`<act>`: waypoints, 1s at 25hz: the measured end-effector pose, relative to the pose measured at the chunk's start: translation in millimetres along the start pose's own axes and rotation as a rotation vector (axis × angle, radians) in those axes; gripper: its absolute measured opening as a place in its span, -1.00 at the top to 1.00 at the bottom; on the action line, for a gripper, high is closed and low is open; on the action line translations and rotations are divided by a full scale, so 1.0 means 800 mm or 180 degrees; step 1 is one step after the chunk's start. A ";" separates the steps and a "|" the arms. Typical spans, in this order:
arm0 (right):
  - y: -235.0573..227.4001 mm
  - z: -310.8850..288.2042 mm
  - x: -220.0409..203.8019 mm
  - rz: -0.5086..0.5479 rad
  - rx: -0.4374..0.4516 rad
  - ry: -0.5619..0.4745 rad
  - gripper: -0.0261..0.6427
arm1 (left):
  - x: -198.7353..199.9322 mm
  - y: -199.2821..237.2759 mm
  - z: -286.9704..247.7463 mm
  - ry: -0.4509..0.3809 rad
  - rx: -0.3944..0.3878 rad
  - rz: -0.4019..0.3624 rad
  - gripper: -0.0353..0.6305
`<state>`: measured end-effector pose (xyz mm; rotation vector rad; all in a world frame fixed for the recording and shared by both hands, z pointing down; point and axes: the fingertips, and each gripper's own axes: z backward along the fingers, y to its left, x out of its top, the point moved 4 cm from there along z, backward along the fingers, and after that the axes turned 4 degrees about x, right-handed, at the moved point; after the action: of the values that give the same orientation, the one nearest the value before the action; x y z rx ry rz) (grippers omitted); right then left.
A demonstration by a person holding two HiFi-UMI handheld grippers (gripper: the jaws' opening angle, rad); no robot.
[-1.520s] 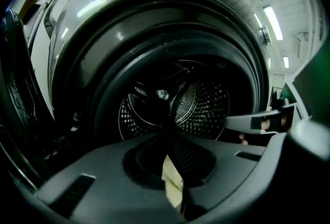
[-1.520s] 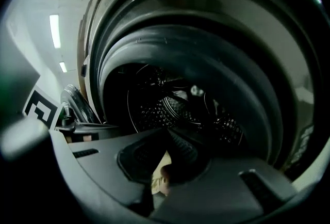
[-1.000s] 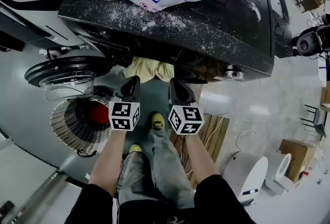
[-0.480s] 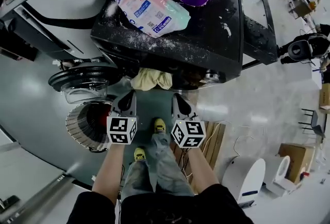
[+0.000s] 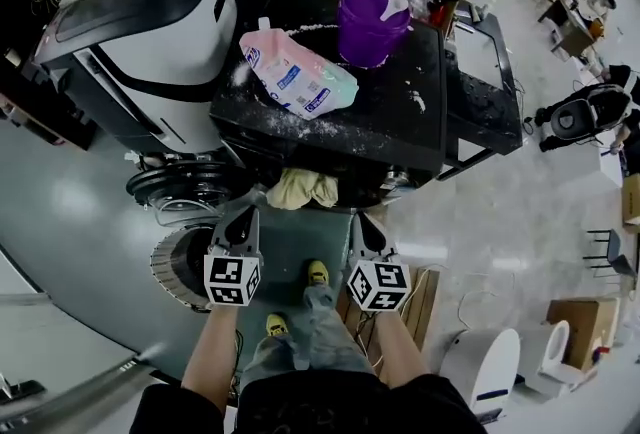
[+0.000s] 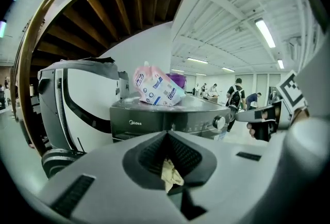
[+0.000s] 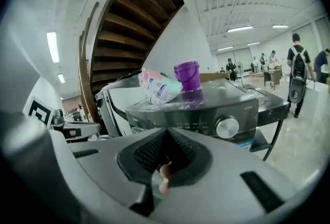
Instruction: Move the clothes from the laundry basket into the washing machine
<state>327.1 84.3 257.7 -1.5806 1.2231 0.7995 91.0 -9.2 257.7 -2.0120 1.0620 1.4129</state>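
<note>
Left tool, right tool, cloth risen, dusty washer, grey floor

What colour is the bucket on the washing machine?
The bucket is purple; clearest in the head view.

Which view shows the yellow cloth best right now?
Head view: the whole yellow cloth is bunched between the left gripper and right gripper. The left gripper view shows only a pinched scrap; the right gripper view a smaller pale one.
</note>
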 end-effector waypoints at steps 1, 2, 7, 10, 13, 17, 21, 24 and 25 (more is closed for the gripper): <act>0.002 0.005 0.010 -0.0019 0.0002 -0.0053 0.91 | 0.008 0.003 0.006 -0.0036 0.0022 0.0016 0.86; 0.005 0.009 0.020 -0.0044 -0.0001 -0.0098 0.91 | 0.017 0.008 0.013 -0.0072 0.0048 0.0032 0.86; 0.017 0.028 0.050 -0.0011 -0.0006 -0.0173 0.91 | 0.053 0.019 0.043 -0.0207 0.0078 0.0001 0.86; 0.026 0.041 0.064 0.0038 0.0021 -0.0179 0.91 | 0.071 0.024 0.062 -0.0256 0.0099 0.0007 0.86; 0.037 0.053 0.077 0.0071 0.0065 -0.0199 0.91 | 0.085 0.030 0.082 -0.0287 0.0118 -0.0015 0.86; 0.049 0.063 0.092 0.0172 0.0139 -0.0220 0.91 | 0.101 0.042 0.104 -0.0342 0.0168 -0.0057 0.86; 0.051 0.072 0.108 0.0135 0.0109 -0.0268 0.91 | 0.118 0.050 0.118 -0.0408 0.0224 -0.0101 0.86; 0.057 0.079 0.120 0.0165 0.0111 -0.0310 0.91 | 0.134 0.055 0.128 -0.0502 0.0264 -0.0084 0.86; 0.059 0.082 0.123 0.0171 0.0111 -0.0324 0.91 | 0.138 0.056 0.133 -0.0528 0.0276 -0.0079 0.86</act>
<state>313.6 110.6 133.6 -1.4663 1.2040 0.8778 13.4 5.3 118.8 -1.8070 1.0050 1.4666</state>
